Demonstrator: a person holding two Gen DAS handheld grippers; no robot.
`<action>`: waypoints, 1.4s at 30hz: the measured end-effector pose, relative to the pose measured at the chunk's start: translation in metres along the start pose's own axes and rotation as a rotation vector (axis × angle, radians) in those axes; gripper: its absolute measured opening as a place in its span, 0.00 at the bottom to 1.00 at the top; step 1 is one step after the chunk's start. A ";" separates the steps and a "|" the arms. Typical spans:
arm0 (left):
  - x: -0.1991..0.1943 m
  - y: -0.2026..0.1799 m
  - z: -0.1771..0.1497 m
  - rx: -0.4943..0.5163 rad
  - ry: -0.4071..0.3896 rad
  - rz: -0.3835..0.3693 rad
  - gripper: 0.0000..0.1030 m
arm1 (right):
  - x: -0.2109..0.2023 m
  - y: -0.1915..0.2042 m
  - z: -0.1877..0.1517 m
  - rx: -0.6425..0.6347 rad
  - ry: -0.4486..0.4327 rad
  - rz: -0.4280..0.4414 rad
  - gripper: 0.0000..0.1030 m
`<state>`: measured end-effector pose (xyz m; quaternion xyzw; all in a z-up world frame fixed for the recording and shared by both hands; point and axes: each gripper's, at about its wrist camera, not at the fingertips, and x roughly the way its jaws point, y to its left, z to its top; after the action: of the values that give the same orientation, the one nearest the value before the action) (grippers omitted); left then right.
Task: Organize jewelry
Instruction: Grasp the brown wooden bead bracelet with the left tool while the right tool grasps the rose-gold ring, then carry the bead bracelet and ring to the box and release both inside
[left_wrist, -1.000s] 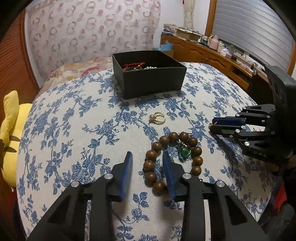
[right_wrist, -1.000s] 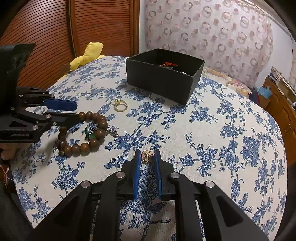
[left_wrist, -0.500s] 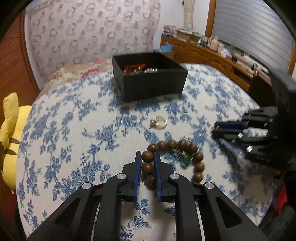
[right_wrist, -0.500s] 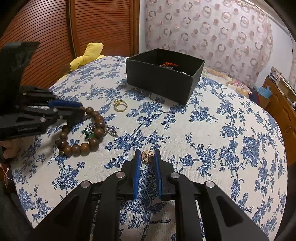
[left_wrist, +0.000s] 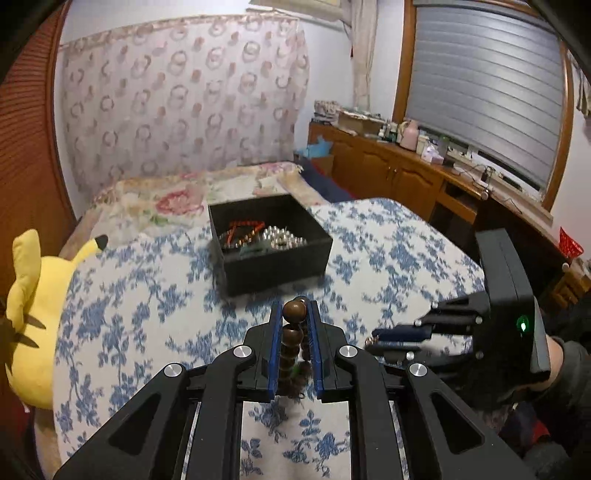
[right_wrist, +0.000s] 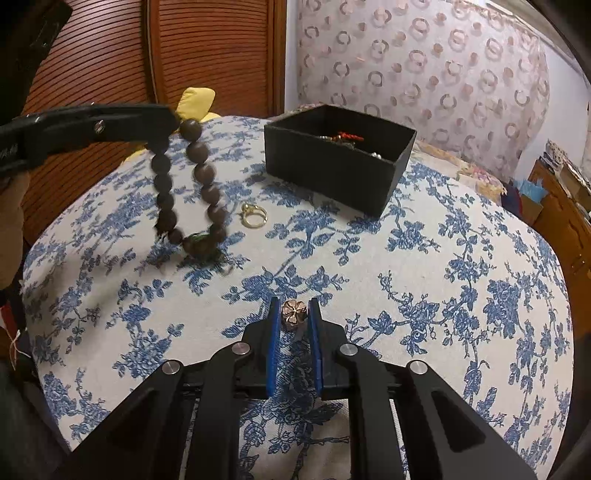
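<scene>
My left gripper (left_wrist: 293, 314) is shut on a brown wooden bead bracelet (left_wrist: 291, 336) and holds it in the air; in the right wrist view the bracelet (right_wrist: 205, 184) hangs from the left gripper (right_wrist: 173, 122) above the floral cloth. My right gripper (right_wrist: 293, 314) is shut on a small rose-gold flower ring (right_wrist: 293, 313), low over the cloth; it also shows in the left wrist view (left_wrist: 373, 339). A gold ring (right_wrist: 254, 216) lies on the cloth. The black jewelry box (left_wrist: 269, 240) stands open beyond, with several pieces inside.
The table has a blue floral cloth (right_wrist: 443, 277). A yellow plush toy (left_wrist: 33, 306) sits at its left edge. A bed (left_wrist: 177, 195) lies behind the box, and a wooden cabinet (left_wrist: 406, 173) stands at the right.
My left gripper shut on the bead bracelet and lifted it off the cloth, moving toward the box. My right gripper stayed put, holding the flower ring.
</scene>
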<state>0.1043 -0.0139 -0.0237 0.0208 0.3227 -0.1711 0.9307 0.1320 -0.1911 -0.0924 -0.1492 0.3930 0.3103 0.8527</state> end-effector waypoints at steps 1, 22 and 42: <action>-0.001 -0.001 0.003 0.003 -0.006 0.003 0.12 | -0.003 0.000 0.001 -0.001 -0.009 0.001 0.16; 0.019 0.005 0.056 0.015 -0.056 0.018 0.12 | -0.033 -0.031 0.058 0.001 -0.138 -0.005 0.16; 0.076 0.043 0.101 -0.046 -0.044 0.039 0.12 | 0.017 -0.076 0.122 -0.011 -0.143 0.043 0.16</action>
<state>0.2342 -0.0112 0.0068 0.0019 0.3055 -0.1457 0.9410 0.2605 -0.1813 -0.0256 -0.1230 0.3323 0.3404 0.8709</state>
